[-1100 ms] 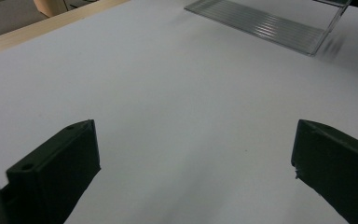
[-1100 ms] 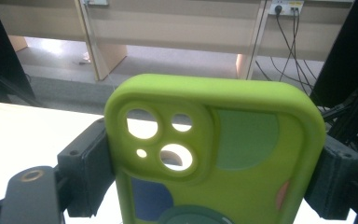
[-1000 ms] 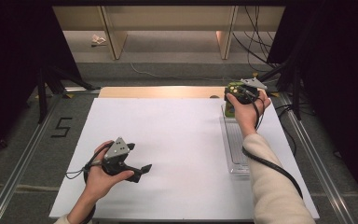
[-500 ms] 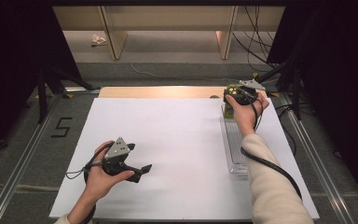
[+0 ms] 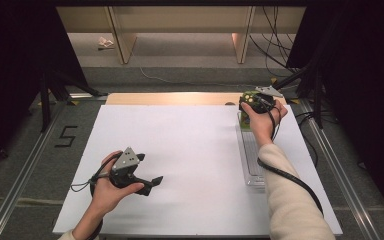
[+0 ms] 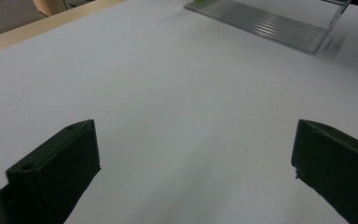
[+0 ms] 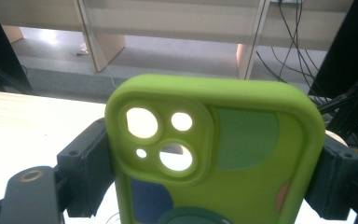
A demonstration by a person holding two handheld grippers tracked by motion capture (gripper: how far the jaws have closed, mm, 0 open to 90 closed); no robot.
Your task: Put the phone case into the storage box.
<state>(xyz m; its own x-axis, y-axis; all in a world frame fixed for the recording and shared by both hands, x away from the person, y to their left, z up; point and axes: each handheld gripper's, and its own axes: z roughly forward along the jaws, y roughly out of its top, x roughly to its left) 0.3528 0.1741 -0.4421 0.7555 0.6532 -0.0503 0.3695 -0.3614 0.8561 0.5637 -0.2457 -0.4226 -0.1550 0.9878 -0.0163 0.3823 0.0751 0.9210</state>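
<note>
A lime-green phone case (image 7: pixel 214 154) with camera cut-outs and coloured patches stands upright between the jaws of my right gripper (image 7: pixel 212 172), which is shut on its two sides. In the high view the right gripper (image 5: pixel 254 101) holds the case (image 5: pixel 248 96) at the far end of a clear plastic tray (image 5: pixel 252 160) on the right of the white board. My left gripper (image 5: pixel 152 182) rests low over the board's near left, jaws wide apart and nothing between them; its own view shows the left gripper (image 6: pixel 193 168) above bare white board (image 6: pixel 177 93).
The clear ribbed tray (image 6: pixel 265 21) lies ahead of the left gripper. A strip of wooden table (image 5: pixel 170 98) shows behind the white board (image 5: pixel 190 150). Wooden shelf legs (image 5: pixel 122 35) and cables (image 5: pixel 275 30) stand beyond the table; metal rails (image 5: pixel 25 160) run along both sides.
The right hand has drawn slightly nearer and lower with the green case over the tray's far end. The left gripper has stayed put.
</note>
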